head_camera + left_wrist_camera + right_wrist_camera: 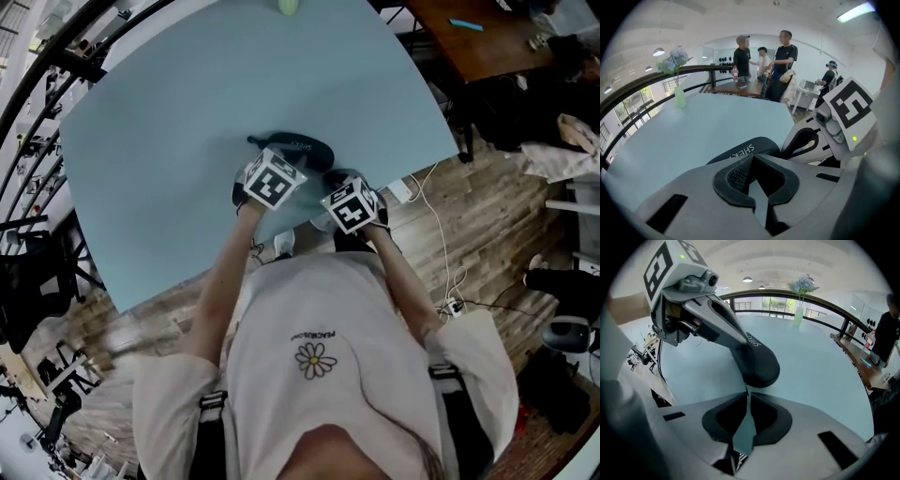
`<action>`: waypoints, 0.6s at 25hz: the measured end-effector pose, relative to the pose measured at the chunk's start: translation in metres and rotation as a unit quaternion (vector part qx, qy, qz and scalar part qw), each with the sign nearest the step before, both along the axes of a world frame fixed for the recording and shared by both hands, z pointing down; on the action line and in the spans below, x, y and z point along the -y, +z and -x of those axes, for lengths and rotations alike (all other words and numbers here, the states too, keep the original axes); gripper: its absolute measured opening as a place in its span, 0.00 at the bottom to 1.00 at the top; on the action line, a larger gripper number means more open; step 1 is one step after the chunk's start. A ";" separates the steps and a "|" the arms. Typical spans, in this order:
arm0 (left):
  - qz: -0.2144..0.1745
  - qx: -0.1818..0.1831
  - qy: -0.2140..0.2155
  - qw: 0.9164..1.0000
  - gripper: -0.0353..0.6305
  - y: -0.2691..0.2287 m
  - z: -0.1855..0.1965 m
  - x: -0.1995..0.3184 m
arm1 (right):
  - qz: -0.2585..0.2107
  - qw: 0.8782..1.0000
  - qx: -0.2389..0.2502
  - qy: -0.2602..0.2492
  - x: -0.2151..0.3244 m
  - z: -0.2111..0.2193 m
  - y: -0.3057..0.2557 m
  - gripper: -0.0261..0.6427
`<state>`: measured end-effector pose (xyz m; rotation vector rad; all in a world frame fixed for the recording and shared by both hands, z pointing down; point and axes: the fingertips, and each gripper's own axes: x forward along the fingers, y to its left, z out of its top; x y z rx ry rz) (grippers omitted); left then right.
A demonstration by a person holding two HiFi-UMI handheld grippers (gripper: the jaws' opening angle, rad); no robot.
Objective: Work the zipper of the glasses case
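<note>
**Black case pinched by both grippers**

Glasses case (292, 148): black shell with pale lettering on its lid. It lies flat on the light-blue table (169, 112), near the edge closest to the person.

Left gripper (752, 157): pad tips are drawn together on the case's near rim. In the left gripper view the case body lies just beyond the tips, at 12 o'clock.

Right gripper (746, 394): tips are pressed together on a thin dark zipper pull (746, 389) that sticks out of the case's rounded end. In the right gripper view the case sits at 12 o'clock of the jaws.

Head view: the two marker cubes sit side by side, the right one at 4 o'clock of the left. The case is at 12 o'clock of the left cube.

Green vase (680, 97) with pale flowers stands at the table's far edge, well apart from the case.
</note>
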<state>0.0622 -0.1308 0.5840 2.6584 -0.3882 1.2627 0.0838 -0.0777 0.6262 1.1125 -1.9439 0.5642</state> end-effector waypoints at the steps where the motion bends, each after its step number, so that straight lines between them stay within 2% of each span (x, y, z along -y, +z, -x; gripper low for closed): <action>1: 0.003 -0.007 -0.003 1.000 0.08 0.000 0.000 0.000 | 0.001 1.000 0.000 0.007 0.000 -0.006 -0.001 0.06; 4: 0.006 -0.028 -0.028 0.999 0.08 -0.002 0.002 0.003 | -0.020 0.999 -0.001 0.032 0.007 -0.026 -0.013 0.15; 6: 0.003 -0.051 -0.045 0.998 0.08 -0.014 0.001 0.004 | -0.046 0.998 -0.012 0.047 0.018 -0.042 -0.028 0.15; 8: -0.018 -0.083 -0.069 0.994 0.08 -0.038 0.001 0.013 | -0.083 0.995 -0.026 0.054 0.034 -0.057 -0.051 0.15; 10: -0.053 -0.119 -0.102 0.986 0.08 -0.070 0.006 0.029 | -0.129 0.989 -0.037 0.060 0.054 -0.066 -0.083 0.15; 12: -0.104 -0.159 -0.138 0.972 0.08 -0.111 0.015 0.046 | -0.181 0.981 -0.037 0.065 0.073 -0.069 -0.121 0.15; 13: -0.137 -0.179 -0.158 0.961 0.08 -0.134 0.021 0.055 | -0.210 0.975 -0.033 0.068 0.083 -0.068 -0.143 0.15; 15: -0.201 -0.216 -0.196 0.935 0.08 -0.179 0.035 0.068 | -0.273 0.959 -0.018 0.072 0.099 -0.062 -0.189 0.15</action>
